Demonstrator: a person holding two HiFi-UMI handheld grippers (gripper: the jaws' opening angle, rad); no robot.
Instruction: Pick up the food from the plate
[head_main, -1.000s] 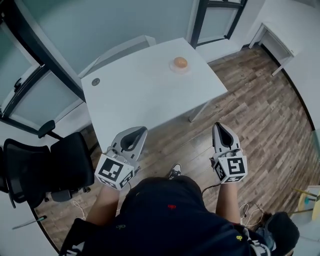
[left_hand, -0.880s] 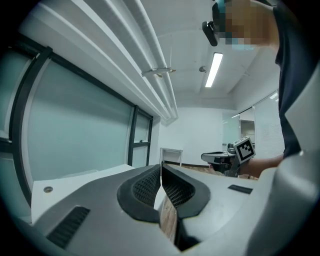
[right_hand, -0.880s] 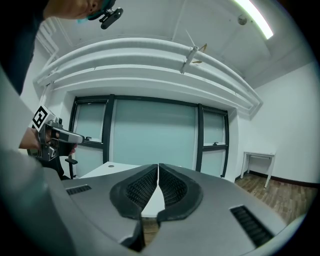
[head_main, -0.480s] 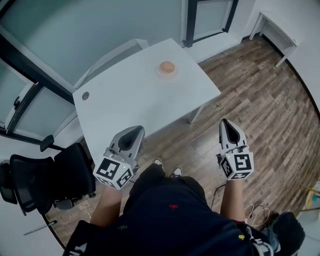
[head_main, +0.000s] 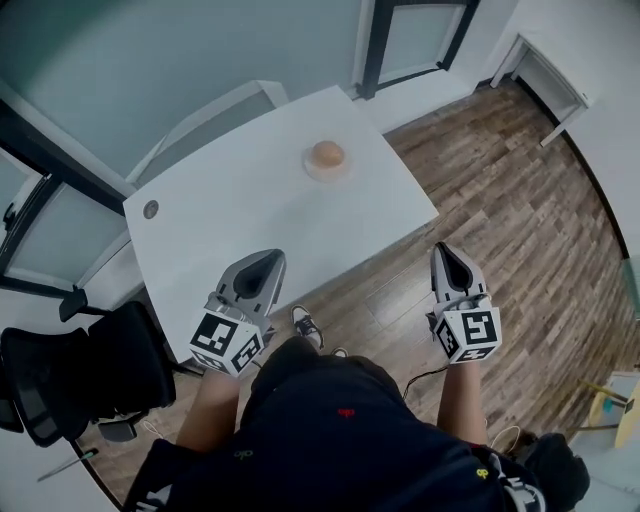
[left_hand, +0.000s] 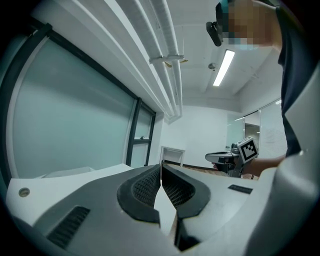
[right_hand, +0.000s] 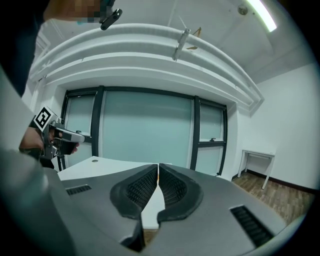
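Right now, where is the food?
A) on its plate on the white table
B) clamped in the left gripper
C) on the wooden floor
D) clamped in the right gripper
A: the food sits on the plate on the white table, while the left gripper and the right gripper are both shut with nothing between their jaws.

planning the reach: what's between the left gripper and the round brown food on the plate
Head view: only bare white tabletop between the left gripper and the round brown food.
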